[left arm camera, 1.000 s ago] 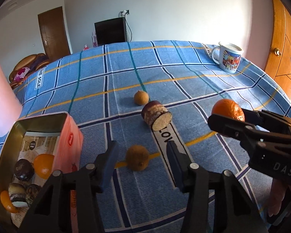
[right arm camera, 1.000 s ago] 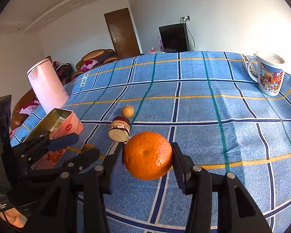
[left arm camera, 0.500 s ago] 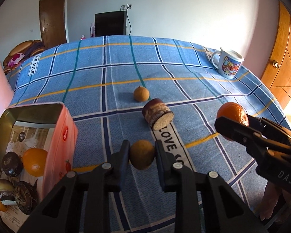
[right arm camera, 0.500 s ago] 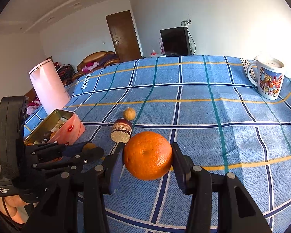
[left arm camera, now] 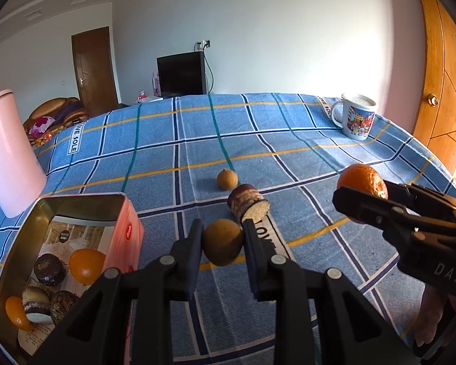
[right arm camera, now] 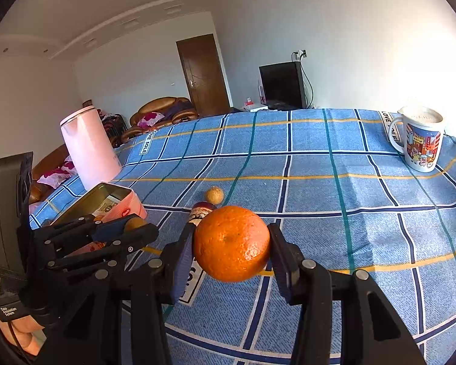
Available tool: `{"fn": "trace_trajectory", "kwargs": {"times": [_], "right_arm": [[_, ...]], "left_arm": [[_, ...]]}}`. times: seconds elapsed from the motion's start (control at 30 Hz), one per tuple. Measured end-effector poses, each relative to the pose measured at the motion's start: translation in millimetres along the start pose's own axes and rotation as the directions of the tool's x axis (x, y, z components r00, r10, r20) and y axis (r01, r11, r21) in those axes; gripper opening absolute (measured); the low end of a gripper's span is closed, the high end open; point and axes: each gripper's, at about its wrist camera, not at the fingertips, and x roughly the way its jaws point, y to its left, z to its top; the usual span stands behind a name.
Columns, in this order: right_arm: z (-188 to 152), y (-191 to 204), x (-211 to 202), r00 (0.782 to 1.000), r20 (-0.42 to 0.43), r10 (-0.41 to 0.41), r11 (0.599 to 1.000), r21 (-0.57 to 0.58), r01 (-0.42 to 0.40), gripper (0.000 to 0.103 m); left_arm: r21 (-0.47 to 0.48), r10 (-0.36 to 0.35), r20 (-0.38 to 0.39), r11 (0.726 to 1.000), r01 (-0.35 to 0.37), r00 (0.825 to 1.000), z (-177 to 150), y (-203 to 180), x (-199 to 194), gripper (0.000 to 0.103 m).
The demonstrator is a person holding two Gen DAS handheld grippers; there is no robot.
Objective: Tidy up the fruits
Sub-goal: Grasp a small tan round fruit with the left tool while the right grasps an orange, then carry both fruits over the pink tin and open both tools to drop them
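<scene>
Showing tin (left arm camera: 127,231) contents (left view only), right gripper (right arm camera: 231,243) clamping orange (right arm camera: 231,243)

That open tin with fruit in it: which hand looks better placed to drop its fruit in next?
Probably the left. Its tool grips the small brown fruit right beside the tin. The right tool holds the orange farther from it, beyond the left one.

Both wrist views face across the checked tablecloth (left arm camera: 167,158), close.
</scene>
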Motion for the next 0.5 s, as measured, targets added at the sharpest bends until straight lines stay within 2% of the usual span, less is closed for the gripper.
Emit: {"fn": "trace_trajectory", "kwargs": {"times": [0.5], "right_arm": [[-1.5,10.8,-19.7,0.995,0.104,-0.007,0.998,-0.058,0.013,0.049]], "left_arm": [[-0.024,0.037,0.098,0.999,-0.034,0.994,-2.4,4.1,-18.5,0.028]]}}
